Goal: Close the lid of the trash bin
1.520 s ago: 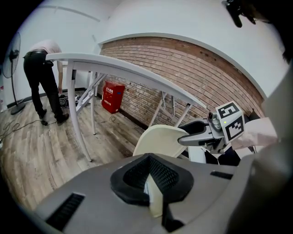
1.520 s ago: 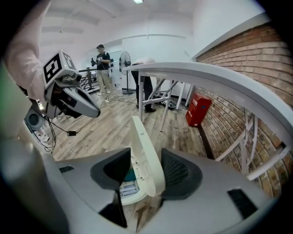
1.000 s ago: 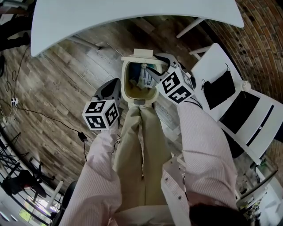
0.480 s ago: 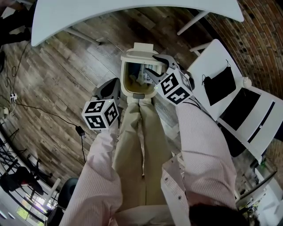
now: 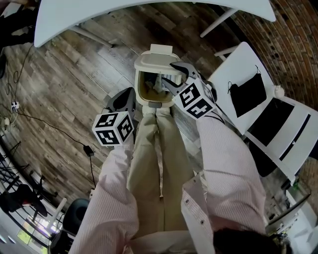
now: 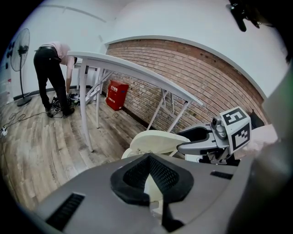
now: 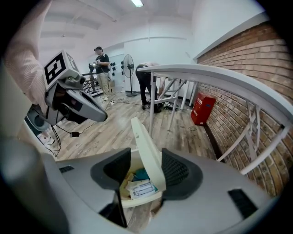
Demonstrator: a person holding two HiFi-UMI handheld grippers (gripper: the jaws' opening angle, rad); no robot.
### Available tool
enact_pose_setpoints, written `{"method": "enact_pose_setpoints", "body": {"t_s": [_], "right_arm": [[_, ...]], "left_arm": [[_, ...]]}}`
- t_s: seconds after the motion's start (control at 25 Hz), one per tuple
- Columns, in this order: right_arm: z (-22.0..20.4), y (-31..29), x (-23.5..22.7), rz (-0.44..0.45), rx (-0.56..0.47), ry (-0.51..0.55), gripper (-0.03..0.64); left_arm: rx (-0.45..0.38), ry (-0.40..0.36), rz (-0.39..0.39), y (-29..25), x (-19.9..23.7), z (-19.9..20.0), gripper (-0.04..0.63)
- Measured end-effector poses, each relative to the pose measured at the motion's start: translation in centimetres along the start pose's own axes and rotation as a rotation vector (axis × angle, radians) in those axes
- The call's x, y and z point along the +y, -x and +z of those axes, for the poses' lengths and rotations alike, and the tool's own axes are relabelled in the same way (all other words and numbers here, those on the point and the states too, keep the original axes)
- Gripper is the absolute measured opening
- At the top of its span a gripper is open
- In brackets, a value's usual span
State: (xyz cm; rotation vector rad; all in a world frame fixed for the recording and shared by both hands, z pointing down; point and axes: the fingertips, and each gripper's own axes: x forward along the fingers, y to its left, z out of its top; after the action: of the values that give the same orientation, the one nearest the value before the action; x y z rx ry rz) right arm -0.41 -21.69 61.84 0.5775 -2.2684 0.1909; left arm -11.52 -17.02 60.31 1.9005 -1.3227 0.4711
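**A:** Head view first. Where is the bin?

**B:** The trash bin [image 5: 137, 85] stands on the wood floor [image 5: 64, 84], just ahead of the person's legs and near the edge of the white table [image 5: 149, 12]. Its mouth is open and the lid [image 5: 155, 60] is raised on the far side. The right gripper [image 5: 169, 75] reaches over the mouth with one jaw on either side of the lid's edge. The left gripper [image 5: 130, 92] hangs at the bin's left, apart from it.

**A:** Why that split?

**B:** My reading is that the right one does the work. The left seems parked clear of the lid's swing.

**A:** Left gripper view?

**B:** The jaws are drawn together with the tips meeting, and nothing is in them. Only a cream sliver of the bin shows through the slit. Beyond is the lid's outer face [image 6: 153, 138], with the right gripper beside it.

**A:** Right gripper view?

**B:** The jaws are spread, not clamped. The lid [image 7: 145, 146] stands tilted between them, up against the right-hand pad [image 7: 179, 171], with a gap on the other side. Rubbish [image 7: 136, 185], papers mostly, lies in the bin below.

**A:** Why straddle it and not pinch?

**B:** This is a judgement. A hinged lid needs steering more than a grip, so a pad pushing it toward the mouth should drop it shut. The risk is the thin edge sliding out past the pad.
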Motion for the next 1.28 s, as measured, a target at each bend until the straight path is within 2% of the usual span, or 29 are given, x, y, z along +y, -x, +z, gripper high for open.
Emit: {"method": "enact_pose_setpoints", "body": {"t_s": [0.4,1.0,1.12,1.28], "right_arm": [[-1.9,-0.8,3.2,0.02,0.009,-0.042,0.21],[-6.3,-2.3,8.4,0.012,0.126,-0.085,0.21],[-6.8,-2.6,9.0,0.024,0.111,-0.131,0.21],[-7.1,-3.0,9.2,0.055,0.047,-0.244,0.21]], "left_arm": [[0.026,0.011,-0.031,-0.2,0.3,-2.4,-0.006],[0.079,-0.005,-0.062,1.9,1.9,-6.3,-0.006],[0.087,-0.006,-0.072,2.0,1.8,-6.8,-0.006],[0.082,0.006,-0.068,1.9,1.8,-7.3,-0.006]]}}
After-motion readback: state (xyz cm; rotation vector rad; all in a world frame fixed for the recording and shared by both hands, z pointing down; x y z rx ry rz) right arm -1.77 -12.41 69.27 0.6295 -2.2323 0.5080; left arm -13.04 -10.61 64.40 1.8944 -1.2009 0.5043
